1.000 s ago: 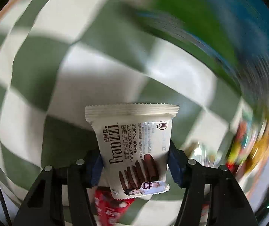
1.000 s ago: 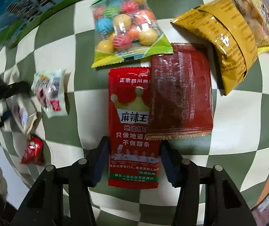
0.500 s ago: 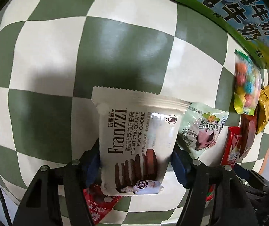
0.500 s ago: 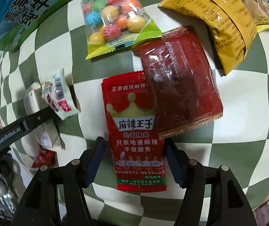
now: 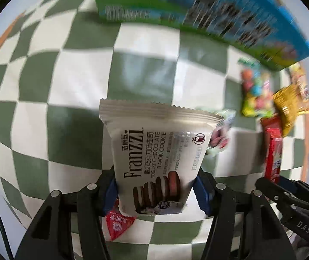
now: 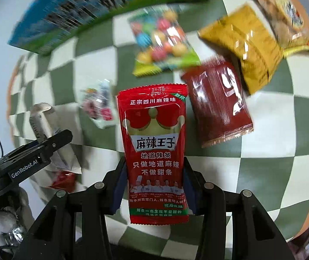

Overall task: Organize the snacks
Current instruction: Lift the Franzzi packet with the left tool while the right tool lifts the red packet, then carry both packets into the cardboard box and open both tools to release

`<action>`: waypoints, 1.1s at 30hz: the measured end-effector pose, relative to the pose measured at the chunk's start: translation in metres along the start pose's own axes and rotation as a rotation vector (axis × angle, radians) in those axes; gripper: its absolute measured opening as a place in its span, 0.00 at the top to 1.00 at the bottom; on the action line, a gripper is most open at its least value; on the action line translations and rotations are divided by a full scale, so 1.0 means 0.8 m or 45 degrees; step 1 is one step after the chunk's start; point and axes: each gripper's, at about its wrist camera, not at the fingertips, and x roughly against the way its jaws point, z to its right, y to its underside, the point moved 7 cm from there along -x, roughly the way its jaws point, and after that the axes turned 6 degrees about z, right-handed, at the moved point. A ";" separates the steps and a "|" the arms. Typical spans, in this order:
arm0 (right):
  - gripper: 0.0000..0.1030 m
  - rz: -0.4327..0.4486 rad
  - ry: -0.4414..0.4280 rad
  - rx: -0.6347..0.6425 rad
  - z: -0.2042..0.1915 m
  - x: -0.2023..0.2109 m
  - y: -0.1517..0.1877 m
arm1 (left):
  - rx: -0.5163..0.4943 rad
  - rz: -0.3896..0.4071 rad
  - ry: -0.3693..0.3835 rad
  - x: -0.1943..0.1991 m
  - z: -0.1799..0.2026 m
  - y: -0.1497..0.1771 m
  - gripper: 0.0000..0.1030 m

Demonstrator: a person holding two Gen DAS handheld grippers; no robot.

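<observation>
**Both tongs loaded, packets lifted over the checked cloth**

We note the left gripper (image 5: 155,191) pointing straight down, its blue pads pressed on either side of a white Franzzi yogurt chocolate cookie packet (image 5: 156,151). Its jaws have just been closing in, with the packet between them. The packet stands up between the fingers, crimped top edge away from the camera, clear of the green-and-white checked tablecloth (image 5: 72,86). A small red wrapper (image 5: 117,225) lies on the cloth under the left finger.

We see the right gripper (image 6: 154,186) clamped on a red spicy strip packet (image 6: 154,151), printed with a crown; its jaws have just closed onto it, pads on both long edges near the bottom.

Beyond it on the cloth: a dark red pouch (image 6: 217,104) just right of the held packet, a yellow-brown bag (image 6: 245,47) farther right, a bag of coloured candy balls (image 6: 163,43) above, a small pale wrapped sweet (image 6: 98,106) to the left. A blue-and-green milk carton box (image 6: 85,6) lies along the far edge, blurred
</observation>
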 end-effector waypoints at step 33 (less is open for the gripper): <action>0.52 0.375 0.048 0.046 0.006 0.116 -0.432 | -0.078 0.157 0.001 0.009 0.014 -0.380 0.44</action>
